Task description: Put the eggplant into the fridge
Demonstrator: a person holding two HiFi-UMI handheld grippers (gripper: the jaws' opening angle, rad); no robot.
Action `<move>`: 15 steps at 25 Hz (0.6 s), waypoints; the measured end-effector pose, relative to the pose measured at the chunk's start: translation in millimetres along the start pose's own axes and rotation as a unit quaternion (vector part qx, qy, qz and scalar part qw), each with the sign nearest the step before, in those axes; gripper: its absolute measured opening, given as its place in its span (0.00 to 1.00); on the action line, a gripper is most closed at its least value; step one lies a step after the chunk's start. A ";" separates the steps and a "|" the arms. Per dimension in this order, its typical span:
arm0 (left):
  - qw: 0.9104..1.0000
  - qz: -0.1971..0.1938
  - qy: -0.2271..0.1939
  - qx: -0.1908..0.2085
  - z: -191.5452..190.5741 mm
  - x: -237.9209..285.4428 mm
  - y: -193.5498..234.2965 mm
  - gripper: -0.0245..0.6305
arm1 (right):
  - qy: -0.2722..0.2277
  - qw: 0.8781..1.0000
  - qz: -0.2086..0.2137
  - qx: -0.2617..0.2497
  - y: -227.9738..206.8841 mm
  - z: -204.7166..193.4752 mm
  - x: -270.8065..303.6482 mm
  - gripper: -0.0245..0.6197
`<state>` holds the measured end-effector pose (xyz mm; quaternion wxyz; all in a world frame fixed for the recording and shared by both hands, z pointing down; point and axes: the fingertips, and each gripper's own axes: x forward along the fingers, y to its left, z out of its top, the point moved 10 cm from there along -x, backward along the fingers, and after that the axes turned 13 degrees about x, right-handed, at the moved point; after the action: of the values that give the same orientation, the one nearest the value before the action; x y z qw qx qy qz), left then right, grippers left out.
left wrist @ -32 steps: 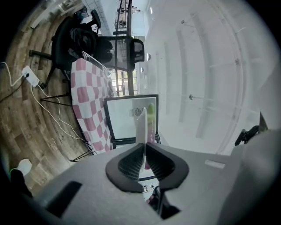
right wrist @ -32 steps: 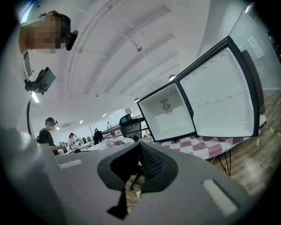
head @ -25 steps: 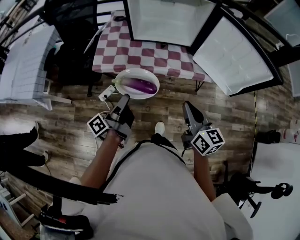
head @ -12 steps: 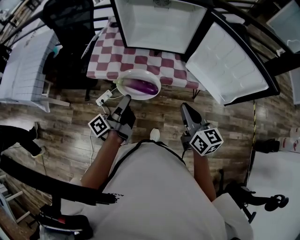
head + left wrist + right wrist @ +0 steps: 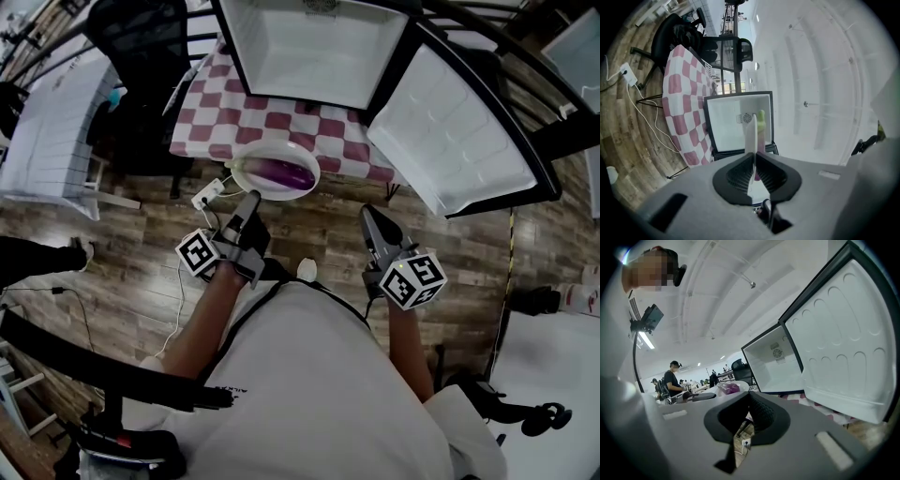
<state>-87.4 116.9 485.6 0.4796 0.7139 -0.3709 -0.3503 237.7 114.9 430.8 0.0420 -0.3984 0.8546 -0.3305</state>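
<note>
**Eggplant on the plate in your left gripper, in front of the open fridge**

At the upper left of the head view stands a black office chair. Below it a white power strip lies on the wooden floor.

Your left gripper sits left of centre and points up the frame. In the left gripper view its jaws are clamped on the rim of a white plate, which shows edge-on as a thin white blade between the pads. The eggplant lies lengthwise on that plate, purple, with its green stem end toward the left. From the left gripper you see that stem poking up past the rim.

In the head view the plate overlaps the near edge of the counter, which carries a red-and-white checkered cloth. Above it, at top centre, the fridge stands open with a bare white interior. The eggplant is not inside it.

Your right gripper is right of centre, well apart from the plate. In its own view the jaws are together at the tips, and nothing is between them.

The fridge door is swung out to the upper right, and its moulded white liner faces you.
</note>
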 end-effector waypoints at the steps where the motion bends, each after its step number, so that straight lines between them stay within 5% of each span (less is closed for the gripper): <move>1: 1.000 0.000 -0.002 0.000 -1.0 0.9 0.4 0.08 | 0.001 1.000 0.000 0.001 -1.7 -0.5 -0.5 0.05; 15: 1.000 0.009 -0.024 0.000 -3.1 3.9 4.3 0.08 | 0.020 1.000 0.012 -0.001 -13.4 8.1 9.4 0.05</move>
<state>-83.7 113.6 489.9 0.4738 0.7019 -0.3886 -0.3632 242.8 97.7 434.3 0.0288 -0.3819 0.8600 -0.3373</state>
